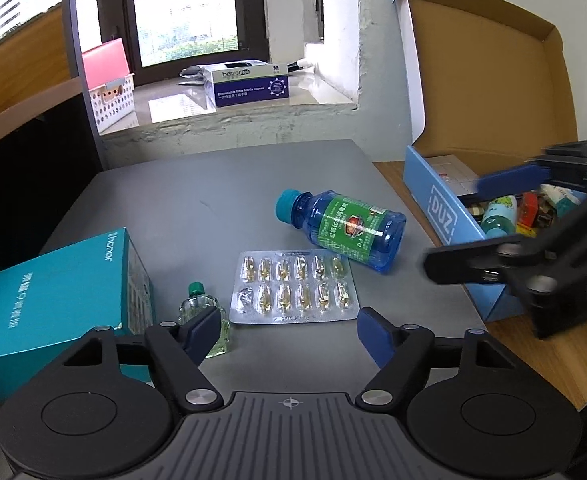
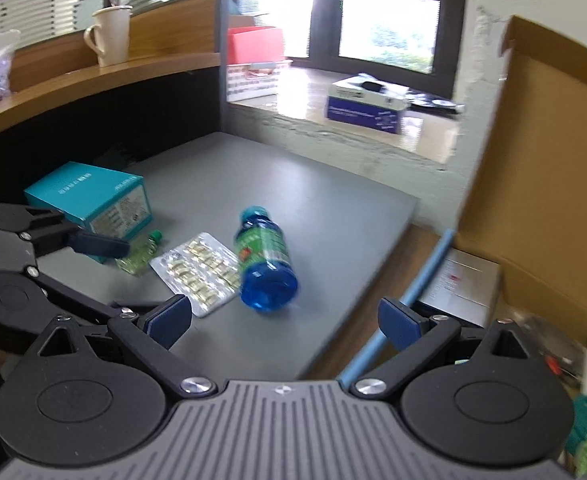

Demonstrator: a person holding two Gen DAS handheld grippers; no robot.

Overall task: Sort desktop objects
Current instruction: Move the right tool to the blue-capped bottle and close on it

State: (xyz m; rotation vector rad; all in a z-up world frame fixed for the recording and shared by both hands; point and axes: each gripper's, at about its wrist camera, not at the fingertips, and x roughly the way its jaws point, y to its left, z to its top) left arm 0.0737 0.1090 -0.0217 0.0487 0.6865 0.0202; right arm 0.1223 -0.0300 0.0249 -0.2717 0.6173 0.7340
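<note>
Left wrist view, small glass bottle [image 1: 197, 312] half hidden by left claw [image 1: 289, 334]

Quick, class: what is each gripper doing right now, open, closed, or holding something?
Left gripper: open, holding nothing, above the blister pack.
Right gripper: open, holding nothing, near the blue box.

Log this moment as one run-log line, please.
left gripper: open, empty, low over blister pack | right gripper: open, empty, near blue box | blue bottle: lying on grey pad
</note>
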